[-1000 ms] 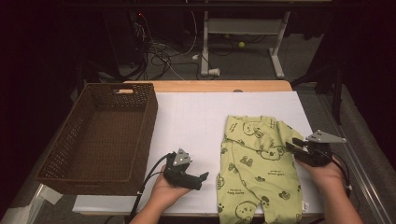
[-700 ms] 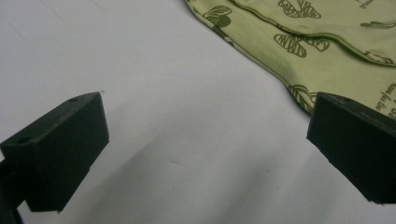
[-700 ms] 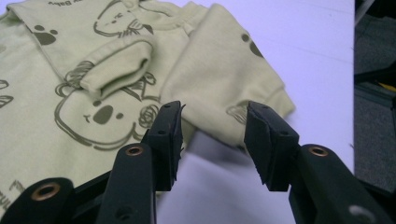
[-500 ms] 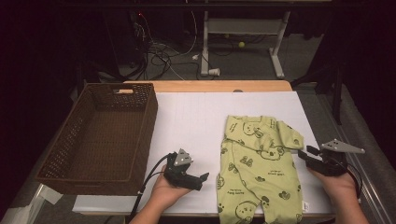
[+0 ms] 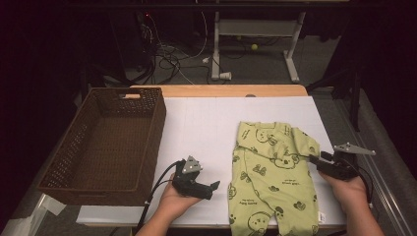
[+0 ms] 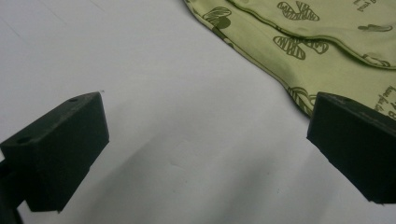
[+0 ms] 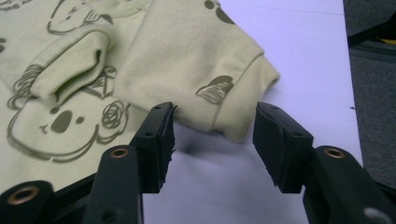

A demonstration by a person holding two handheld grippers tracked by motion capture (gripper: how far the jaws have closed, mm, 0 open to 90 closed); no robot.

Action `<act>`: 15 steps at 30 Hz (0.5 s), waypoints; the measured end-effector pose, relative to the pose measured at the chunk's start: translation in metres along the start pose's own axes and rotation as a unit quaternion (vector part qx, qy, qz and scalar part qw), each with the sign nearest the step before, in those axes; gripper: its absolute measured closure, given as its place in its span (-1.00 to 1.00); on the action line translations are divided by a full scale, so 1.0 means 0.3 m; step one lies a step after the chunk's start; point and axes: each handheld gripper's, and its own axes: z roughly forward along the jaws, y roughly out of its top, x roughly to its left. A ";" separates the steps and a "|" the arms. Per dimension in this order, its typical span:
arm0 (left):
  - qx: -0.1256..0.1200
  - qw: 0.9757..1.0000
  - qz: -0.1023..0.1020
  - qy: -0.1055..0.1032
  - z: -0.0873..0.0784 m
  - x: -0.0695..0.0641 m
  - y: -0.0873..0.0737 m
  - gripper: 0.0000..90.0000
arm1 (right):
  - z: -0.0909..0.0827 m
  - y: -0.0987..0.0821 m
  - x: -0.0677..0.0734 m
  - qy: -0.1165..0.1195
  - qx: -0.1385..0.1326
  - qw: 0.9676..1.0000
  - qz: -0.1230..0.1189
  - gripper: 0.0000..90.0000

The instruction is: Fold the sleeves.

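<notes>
A pale green cotton baby romper printed with dark bears [image 5: 271,172] lies flat on the right half of the white-covered worktop [image 5: 206,123], its legs running to the near edge and its right sleeve folded across the chest, the cuff ending short of the worktop's right edge. The right hand-held gripper [image 5: 318,160] sits low at that side, by the cuff; its jaws have just been opening and now stand about half apart, with nothing pinched between them. The right gripper view shows what the high view cannot: the sleeve cuff [image 7: 233,93] lies just beyond the pads, free of both, with bare white surface under the gap and a narrow white strip before the grey floor beyond the edge. The left hand-held gripper [image 5: 212,187] rests in the hand near the front edge, just left of the romper's leg; in the left gripper view its jaws stand wide apart over bare white surface, holding nothing, and the romper's hem [image 6: 261,60] crosses the upper right corner. A dark brown woven rectangular basket [image 5: 74,152] occupies the left end, and a broad open stretch of worktop lies between it and the romper, reaching to the far wooden edge
</notes>
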 end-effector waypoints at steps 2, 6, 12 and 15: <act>0.000 1.000 0.001 -0.001 0.000 0.000 0.000 -1.00 | 0.005 0.006 -0.005 -0.001 -0.002 1.000 0.004 0.15; 0.000 1.000 0.001 -0.002 0.000 0.000 0.000 -1.00 | 0.011 0.017 -0.001 -0.008 -0.003 1.000 0.004 0.16; 0.002 1.000 0.002 0.000 0.001 -0.001 0.000 -1.00 | 0.035 0.022 0.005 -0.011 0.017 1.000 -0.002 0.18; 0.002 1.000 0.003 0.000 0.002 -0.001 0.000 -1.00 | 0.035 0.022 0.008 -0.006 0.018 1.000 -0.008 0.39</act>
